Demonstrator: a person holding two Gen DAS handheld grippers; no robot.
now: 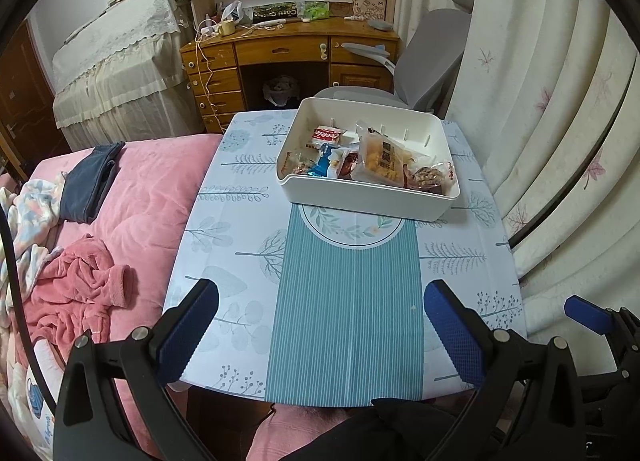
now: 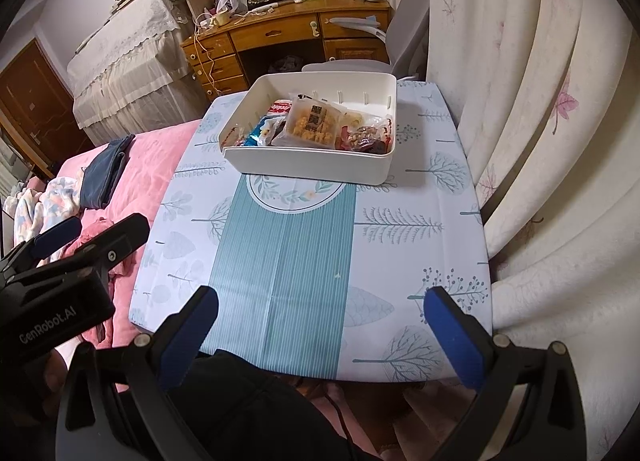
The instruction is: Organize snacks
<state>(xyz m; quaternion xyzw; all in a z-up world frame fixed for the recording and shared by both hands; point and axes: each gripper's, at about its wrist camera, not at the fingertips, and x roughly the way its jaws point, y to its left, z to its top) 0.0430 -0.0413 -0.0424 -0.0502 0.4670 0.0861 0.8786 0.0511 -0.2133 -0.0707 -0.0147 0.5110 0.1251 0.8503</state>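
bedroom table [image 1: 240,221] with a white bin [image 1: 360,197] holding all visible snack packets [image 1: 380,161]; sorting looks finished. left gripper [image 1: 320,325] and right gripper [image 2: 320,329] hover wide open, empty.

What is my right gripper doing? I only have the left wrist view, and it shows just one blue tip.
Observer: The right gripper is open, with nothing between its fingers. It hangs above the near edge of the tablecloth.
Operator: And the near right corner, behind my finger?
Observer: That corner shows only a tree print. No snack lies on it.
Operator: Where does my left gripper sit?
Observer: The left gripper shows left of the table's edge, in front of the pink bedding.
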